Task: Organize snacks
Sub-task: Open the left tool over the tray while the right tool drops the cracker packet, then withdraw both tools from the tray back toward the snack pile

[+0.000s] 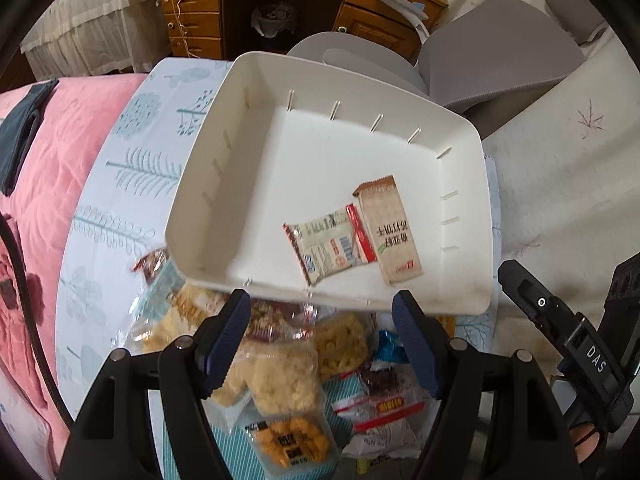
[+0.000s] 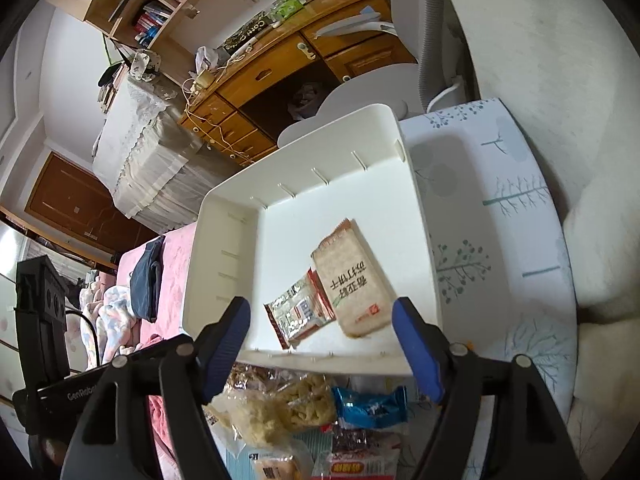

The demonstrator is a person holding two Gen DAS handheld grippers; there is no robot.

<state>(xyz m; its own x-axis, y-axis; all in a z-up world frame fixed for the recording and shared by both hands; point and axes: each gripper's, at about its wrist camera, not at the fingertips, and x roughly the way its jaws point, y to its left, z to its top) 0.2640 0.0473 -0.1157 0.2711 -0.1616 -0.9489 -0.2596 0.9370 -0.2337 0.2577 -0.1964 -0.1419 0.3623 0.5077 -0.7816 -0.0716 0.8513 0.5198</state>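
Your left claw (image 1: pixel 320 312) stands wide with nothing in it, above the heap of snack packets (image 1: pixel 288 384) on the tree-print cloth (image 1: pixel 132 168). Just past the heap sits the white bin (image 1: pixel 208 184), with a silver packet (image 1: pixel 326 248) and a tan packet (image 1: pixel 392 232) side by side inside. Your right claw (image 2: pixel 322 320) also stands wide and bare, over the bin's near rim.

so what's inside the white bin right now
Two flat snack packets: a beige one overlapping a red-edged one. The rest of the white bin floor is bare; its near wall hides nothing visible.
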